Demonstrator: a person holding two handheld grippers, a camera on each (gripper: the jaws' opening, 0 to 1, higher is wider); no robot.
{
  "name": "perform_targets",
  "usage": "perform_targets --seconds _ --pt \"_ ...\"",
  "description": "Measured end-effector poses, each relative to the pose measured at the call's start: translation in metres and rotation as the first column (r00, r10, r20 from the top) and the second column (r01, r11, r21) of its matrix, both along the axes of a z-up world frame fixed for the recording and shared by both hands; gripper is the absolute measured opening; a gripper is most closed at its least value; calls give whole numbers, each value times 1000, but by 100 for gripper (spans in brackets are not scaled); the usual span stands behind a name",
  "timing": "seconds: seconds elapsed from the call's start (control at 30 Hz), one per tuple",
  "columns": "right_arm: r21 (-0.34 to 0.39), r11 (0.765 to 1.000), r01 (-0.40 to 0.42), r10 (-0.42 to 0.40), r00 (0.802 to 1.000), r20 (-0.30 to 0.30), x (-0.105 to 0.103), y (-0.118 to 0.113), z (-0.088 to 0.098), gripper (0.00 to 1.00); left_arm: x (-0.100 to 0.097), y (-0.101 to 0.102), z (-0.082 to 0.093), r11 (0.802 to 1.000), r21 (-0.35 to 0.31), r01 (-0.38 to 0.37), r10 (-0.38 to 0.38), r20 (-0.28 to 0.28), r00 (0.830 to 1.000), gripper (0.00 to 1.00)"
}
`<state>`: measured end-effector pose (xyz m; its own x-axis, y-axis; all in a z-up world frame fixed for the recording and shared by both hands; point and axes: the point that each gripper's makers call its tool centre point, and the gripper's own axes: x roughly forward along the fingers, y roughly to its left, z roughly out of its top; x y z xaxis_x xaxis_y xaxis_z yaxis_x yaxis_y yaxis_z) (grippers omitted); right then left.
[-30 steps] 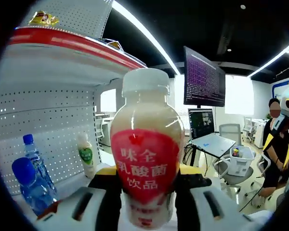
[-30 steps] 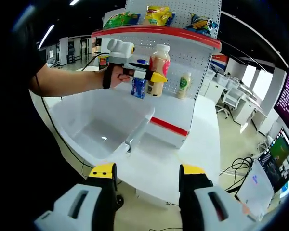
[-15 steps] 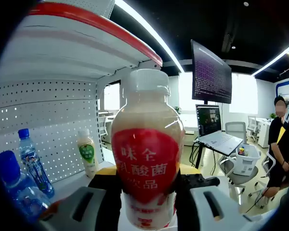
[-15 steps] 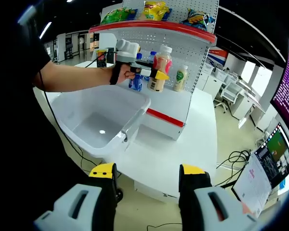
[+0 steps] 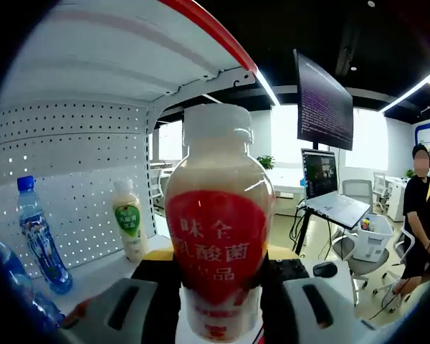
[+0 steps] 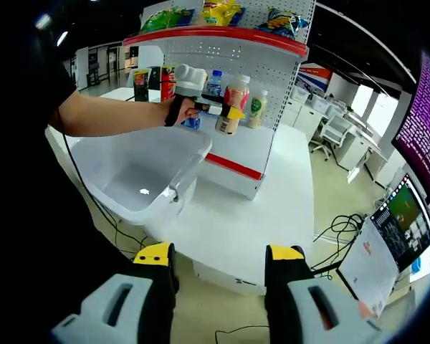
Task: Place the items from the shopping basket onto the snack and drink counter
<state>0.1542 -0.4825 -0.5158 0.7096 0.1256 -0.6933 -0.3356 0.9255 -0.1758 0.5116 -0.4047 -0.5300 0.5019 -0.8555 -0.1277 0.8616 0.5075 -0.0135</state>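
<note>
I held the yogurt drink bottle [image 5: 216,229] upright in the left gripper [image 5: 216,301], clamped at its lower body, so it could stand on the shelf surface [image 5: 107,269] beside the green-label bottle [image 5: 129,222]. The right gripper [image 6: 216,287] hung wide and empty, well apart from the basket [image 6: 140,179].

Lower shelf of the counter [image 6: 238,147] bare toward its front and right. Rear crowded: green-label bottle [image 5: 130,228] against the pegboard [image 5: 72,186], blue water bottle [image 5: 36,240] further left, open white floor between them. Overhead limited by the red-edged upper shelf [image 6: 222,36] (snack bags on top). Left gripper [image 6: 213,111], clamped on the yoghurt drink [image 5: 216,236], occupying the shelf mouth. Basket [image 6: 140,175] blocking the left approach; tabletop [image 6: 265,222] right of it open. Right gripper [image 6: 218,294] well back, jaws apart.
</note>
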Motion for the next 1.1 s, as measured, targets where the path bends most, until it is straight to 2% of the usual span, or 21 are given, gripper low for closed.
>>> perform_targets --seconds 0.63,0.9,0.97,1.1 --pt "-9 1000 11 -11 1000 -26 -3 -15 -5 48 31 -14 -33 999 23 -44 45 -41 998 43" --pt "-14 1000 10 -10 1000 -29 1 -19 -5 48 38 -17 -35 998 38 -43 44 -47 998 43" --pt "-14 1000 8 -9 1000 -26 3 -20 -5 48 40 -19 -36 998 53 -42 44 -32 999 43" --pt "-16 1000 13 -13 1000 -1 8 -21 -2 48 42 -21 -41 998 63 -25 29 -51 998 43"
